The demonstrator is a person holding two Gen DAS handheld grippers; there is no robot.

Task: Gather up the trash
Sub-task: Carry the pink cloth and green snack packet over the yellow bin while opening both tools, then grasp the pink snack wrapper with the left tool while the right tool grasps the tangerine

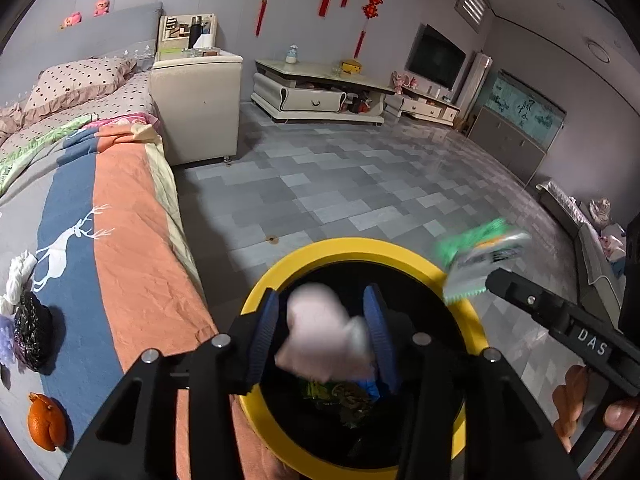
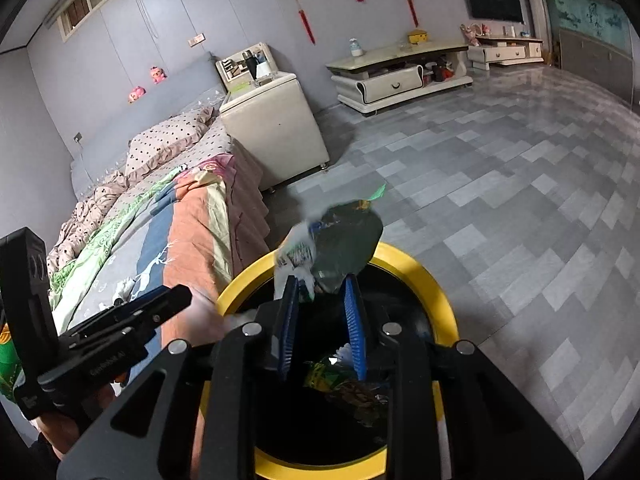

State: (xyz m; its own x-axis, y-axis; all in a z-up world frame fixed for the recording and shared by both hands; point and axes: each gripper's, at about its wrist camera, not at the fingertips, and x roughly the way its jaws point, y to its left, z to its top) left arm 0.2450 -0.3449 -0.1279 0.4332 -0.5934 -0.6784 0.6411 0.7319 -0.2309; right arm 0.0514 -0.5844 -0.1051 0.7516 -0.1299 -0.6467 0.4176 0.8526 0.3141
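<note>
Both grippers are hovering right over the trash bin [image 1: 404,250], a black bucket with a yellow rim sitting on the grey tiled floor [image 1: 340,184] just beside the bed [image 1: 120,216].

The left gripper [image 1: 324,340] has its blue pads spread apart, and a blurry pale pink wad [image 1: 320,336] sits in the gap between them, above the bin opening. It's too smeared to say whether the pads actually touch it, so I can't tell if it's held or loose.

The right gripper [image 2: 325,322] has its blue pads apart too, and a crumpled snack wrapper [image 2: 340,248], dark on one side and white-green printed on the other, is up at the fingertips over the far rim of the bin. It's blurred as well; the left pad looks in contact with it, the other I can't tell. In the left wrist view the same wrapper shows as a green and white smear at the tip of the right gripper.

Down inside the bin there's already some stuff: green and brown wrappers [image 2: 348,388] on the bottom.

On the bed, more bits lie on the deer-print quilt [image 1: 80,240]: a white crumpled tissue [image 1: 18,276], a black plastic bag [image 1: 32,332] next to it, and orange peel [image 1: 45,426] nearer the camera.
</note>
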